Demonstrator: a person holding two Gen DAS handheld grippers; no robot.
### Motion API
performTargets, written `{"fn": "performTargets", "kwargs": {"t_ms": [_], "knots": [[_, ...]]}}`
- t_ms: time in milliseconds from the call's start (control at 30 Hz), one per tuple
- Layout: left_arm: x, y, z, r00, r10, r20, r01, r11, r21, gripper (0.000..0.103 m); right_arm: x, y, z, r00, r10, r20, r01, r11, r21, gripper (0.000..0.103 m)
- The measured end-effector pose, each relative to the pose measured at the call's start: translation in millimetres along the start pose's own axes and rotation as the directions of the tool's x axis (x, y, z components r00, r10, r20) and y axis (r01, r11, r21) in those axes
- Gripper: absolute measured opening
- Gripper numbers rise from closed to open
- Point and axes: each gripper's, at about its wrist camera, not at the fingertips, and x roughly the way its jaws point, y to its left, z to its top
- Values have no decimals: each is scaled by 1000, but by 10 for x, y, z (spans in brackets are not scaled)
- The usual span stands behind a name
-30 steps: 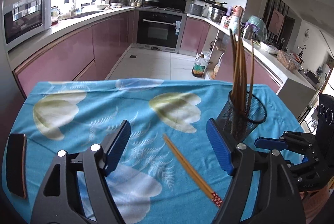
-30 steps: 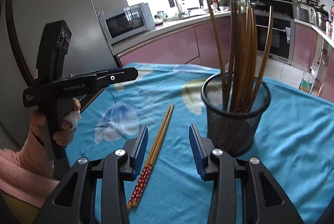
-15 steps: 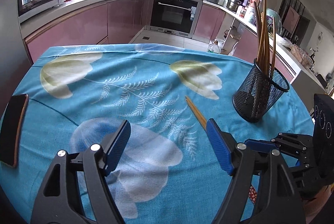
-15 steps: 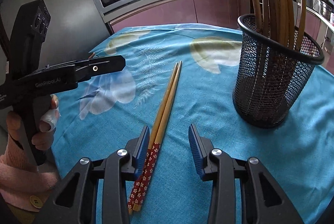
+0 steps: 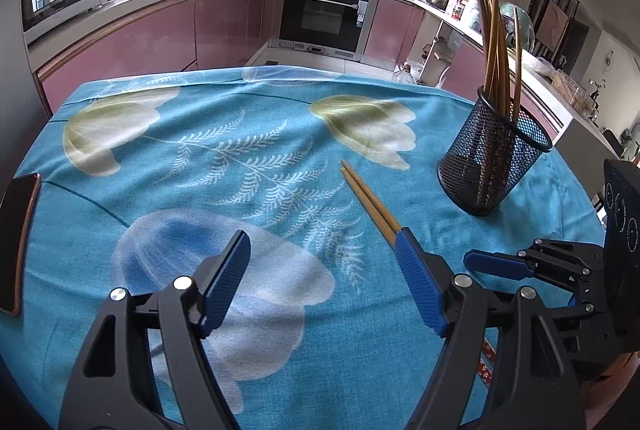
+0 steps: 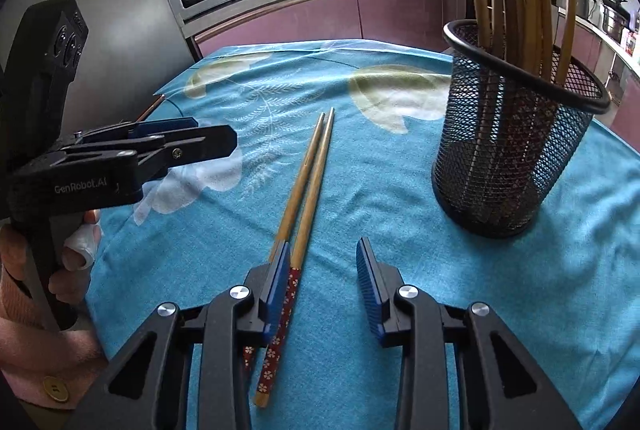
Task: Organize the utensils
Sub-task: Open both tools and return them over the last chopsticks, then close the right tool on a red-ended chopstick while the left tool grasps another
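Note:
A pair of wooden chopsticks (image 6: 308, 185) with red flowered ends lies side by side on the blue flowered tablecloth; it also shows in the left wrist view (image 5: 370, 201). A black mesh holder (image 6: 508, 145) with several chopsticks upright in it stands to their right, also in the left wrist view (image 5: 490, 161). My right gripper (image 6: 323, 254) is open and low over the chopsticks' red ends, its left finger partly covering one. My left gripper (image 5: 322, 242) is open and empty above the cloth, left of the chopsticks.
A dark phone (image 5: 16, 238) lies at the table's left edge. The left gripper's body (image 6: 120, 157) is seen held by a hand at the left in the right wrist view. The right gripper (image 5: 520, 266) shows at the right in the left wrist view. Kitchen counters and an oven stand behind the table.
My right gripper has dropped lower and closer over the chopsticks' red ends. My left gripper has pulled back and up from the holder. Both stay open.

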Motion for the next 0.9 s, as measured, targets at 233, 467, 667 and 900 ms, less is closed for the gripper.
{"fn": "performTargets", "kwargs": {"t_ms": [233, 467, 667, 900], "knots": [[171, -202, -3, 999, -13, -49, 16, 998, 55, 73, -30, -151, -18, 1000, 14, 3, -14, 999, 50, 28], [389, -382, -31, 994, -2, -107, 14, 994, 107, 68, -41, -206, -30, 999, 32, 7, -32, 997, 70, 28], [482, -408, -49, 992, 12, -126, 4, 992, 126, 67, -58, -219, -35, 999, 38, 9, -38, 997, 72, 28], [498, -415, -48, 992, 24, -127, -3, 987, 159, 58, -62, -214, -39, 999, 38, 9, -38, 997, 68, 28]]}}
